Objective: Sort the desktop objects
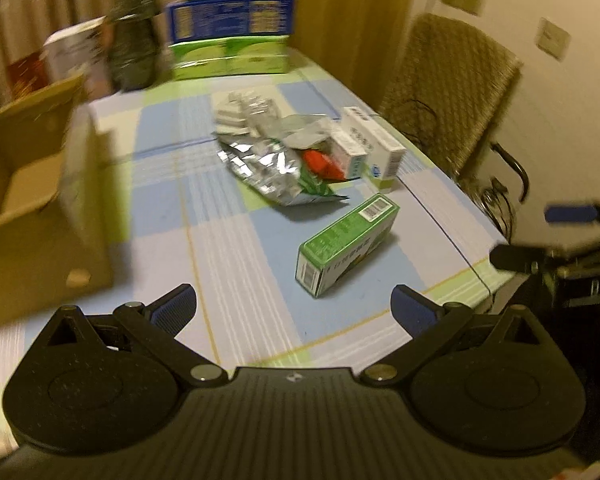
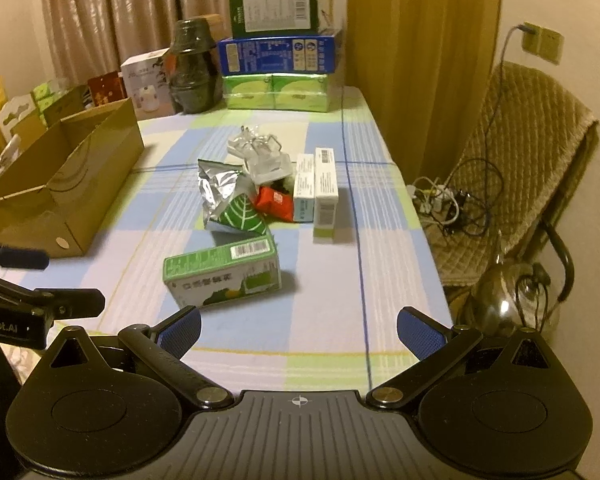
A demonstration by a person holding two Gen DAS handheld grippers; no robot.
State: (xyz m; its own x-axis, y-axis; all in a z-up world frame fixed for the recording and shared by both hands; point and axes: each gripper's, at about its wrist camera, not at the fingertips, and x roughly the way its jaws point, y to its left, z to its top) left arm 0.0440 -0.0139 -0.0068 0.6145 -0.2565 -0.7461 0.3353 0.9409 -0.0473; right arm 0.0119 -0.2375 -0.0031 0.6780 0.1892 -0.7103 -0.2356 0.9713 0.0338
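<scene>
Ribbed blue pads (image 2: 182, 326) on the right gripper (image 2: 299, 330) are standing spread wide and empty over bare checked tablecloth (image 2: 332, 344), and the left gripper (image 1: 293, 307) is hanging equally spread. Just ahead a glossy green carton (image 2: 223, 276) is lying flat, apart from the heap of crinkled foil pouch (image 2: 216, 188), red packet (image 2: 274, 202) and what seem blister packs (image 1: 242, 114), blurred. An open cardboard box (image 2: 60, 184) is sitting by the left edge.

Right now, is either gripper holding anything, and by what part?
Nothing is held. The left gripper and right gripper are both open and empty above the table.
</scene>
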